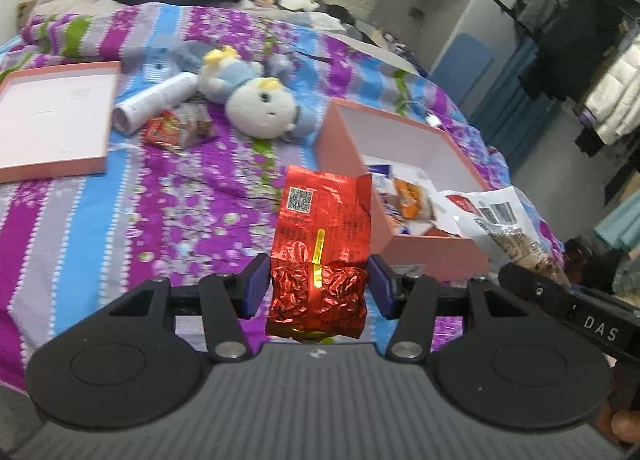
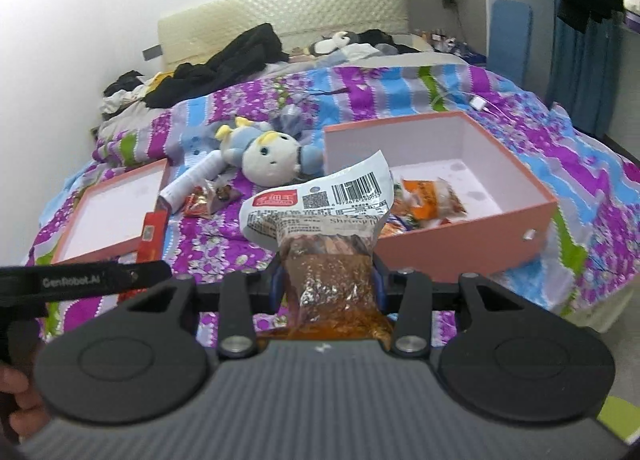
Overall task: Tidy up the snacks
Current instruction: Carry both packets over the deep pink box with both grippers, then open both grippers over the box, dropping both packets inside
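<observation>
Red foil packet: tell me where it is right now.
In the left wrist view, the red foil packet stands upright between the left gripper fingers, above the bedspread, just left of the pink box.

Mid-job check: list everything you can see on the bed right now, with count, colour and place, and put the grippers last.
Red foil packet: 1, red, between the left gripper's fingers.
Shrimp snack bag: 1, clear with white label, in the right gripper.
Box: 1, pink outside, white inside, open on the bed, a few snacks inside.
Box lid: 1, pink, lying open side up at left.
Plush doll: 1, white and blue, behind the box.
White tube: 1, beside the doll.
Loose snack packets: a small red pile, count unclear, by the tube.
Bedspread: 1, purple, blue and grey stripes.
Left gripper: black, closed on the packet.
Right gripper: black, closed on the bag.
</observation>
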